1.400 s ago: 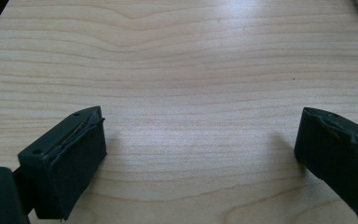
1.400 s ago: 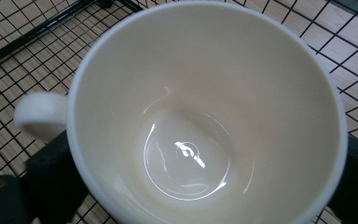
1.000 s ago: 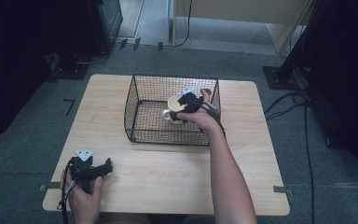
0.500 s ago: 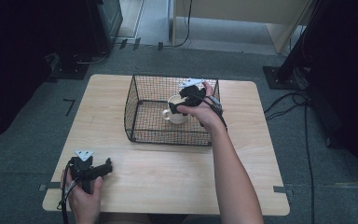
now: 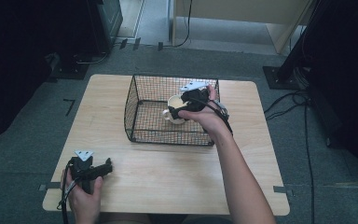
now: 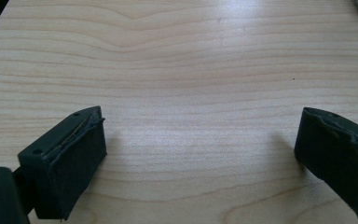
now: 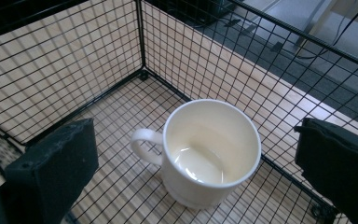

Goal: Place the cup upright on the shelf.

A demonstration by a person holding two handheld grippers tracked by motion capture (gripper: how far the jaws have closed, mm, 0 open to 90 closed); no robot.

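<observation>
OK, near edge first: left gripper (image 5: 103, 168) sits low at the table's (image 5: 168, 186) front-left corner, held in the person's left hand (image 5: 81, 196), jaws spread wide with nothing between them. In the left gripper view it's just bare wood grain between the two pads (image 6: 70, 158).

Mid-table is open wood. The right forearm (image 5: 240, 177) runs diagonally up from the bottom edge toward the basket.

Wire basket (image 5: 142, 135) stands at the table's far centre, black mesh, open top, walls upright. Right gripper (image 5: 182, 112) is over its right half, reaching in from above the right wall. Its jaws are released, set wide on either side of the mug (image 7: 212, 149) without touching it.

Mug is cream, upright on the basket's wire floor, handle (image 7: 144, 140) pointing left in the right gripper view, inside empty. It's near the basket's right side; in the high view the gripper covers part of its rim. Mesh walls close in behind it and to the sides, so the only clear way in is from the top.

Beyond the table: grey carpet, cables (image 5: 303, 121) trailing at right, a dark stand base (image 5: 279, 77) at far right, dark equipment (image 5: 105, 23) at far left.
</observation>
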